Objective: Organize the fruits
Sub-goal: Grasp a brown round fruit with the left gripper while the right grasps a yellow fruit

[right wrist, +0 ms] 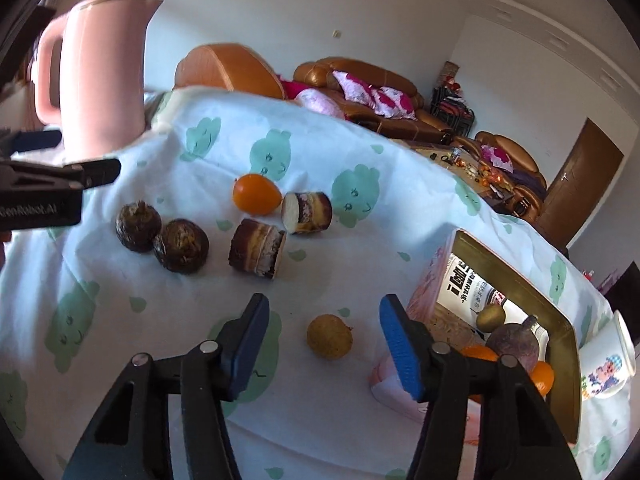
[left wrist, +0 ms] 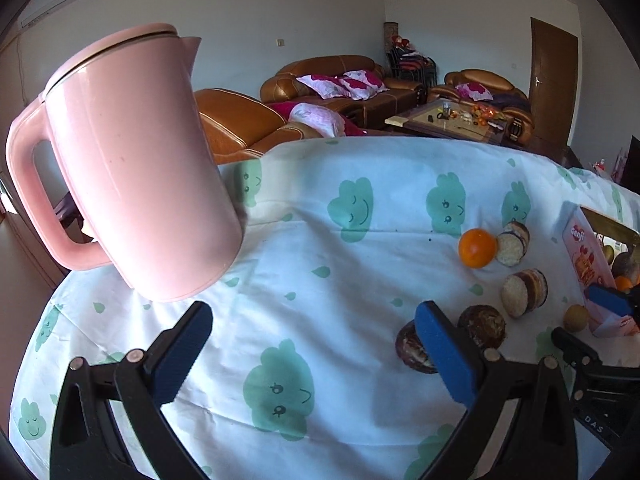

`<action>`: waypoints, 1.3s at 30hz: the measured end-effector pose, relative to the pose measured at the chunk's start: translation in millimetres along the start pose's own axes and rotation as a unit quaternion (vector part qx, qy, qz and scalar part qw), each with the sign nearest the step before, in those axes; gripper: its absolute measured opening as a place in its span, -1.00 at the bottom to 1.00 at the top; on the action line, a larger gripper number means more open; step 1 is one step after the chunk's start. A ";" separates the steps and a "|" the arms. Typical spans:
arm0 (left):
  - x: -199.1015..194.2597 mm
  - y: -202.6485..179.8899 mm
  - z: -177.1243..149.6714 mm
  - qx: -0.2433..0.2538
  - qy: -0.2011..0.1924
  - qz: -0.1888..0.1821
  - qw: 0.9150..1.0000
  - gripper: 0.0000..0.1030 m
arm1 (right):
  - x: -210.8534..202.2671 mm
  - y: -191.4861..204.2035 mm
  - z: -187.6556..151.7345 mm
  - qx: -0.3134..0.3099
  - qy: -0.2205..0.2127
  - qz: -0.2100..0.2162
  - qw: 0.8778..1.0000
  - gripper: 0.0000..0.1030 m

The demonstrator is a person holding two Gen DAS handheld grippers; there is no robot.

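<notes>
Both tongs gape wide and hold nothing: the right tongs [right wrist: 322, 350] flank a small yellowish fruit [right wrist: 329, 336] on the tabletop [right wrist: 360, 248], just beside the open box [right wrist: 560, 332] holding other fruit; the left tongs [left wrist: 314, 354] hover nearby. Farther off lie two dark round fruits [right wrist: 162, 236], two cut pieces [right wrist: 280, 228], an orange [right wrist: 256, 194]; beyond stands a pink kettle [left wrist: 136, 168].
</notes>
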State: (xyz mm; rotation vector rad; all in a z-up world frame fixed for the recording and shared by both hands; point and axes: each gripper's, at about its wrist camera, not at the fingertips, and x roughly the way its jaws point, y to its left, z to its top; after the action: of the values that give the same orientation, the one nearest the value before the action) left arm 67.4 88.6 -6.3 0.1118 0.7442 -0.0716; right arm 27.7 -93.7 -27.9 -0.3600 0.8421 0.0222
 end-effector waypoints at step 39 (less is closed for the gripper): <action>-32.6 -16.4 -8.2 -0.045 -0.110 -0.117 0.986 -0.28 | -57.7 -33.8 -9.1 0.177 -0.155 0.076 0.969 -0.47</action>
State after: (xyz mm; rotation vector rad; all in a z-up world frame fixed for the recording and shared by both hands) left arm 36.3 74.1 8.7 -0.0690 0.5359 -0.2706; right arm -12.1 -121.3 19.1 0.0467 0.5465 0.0686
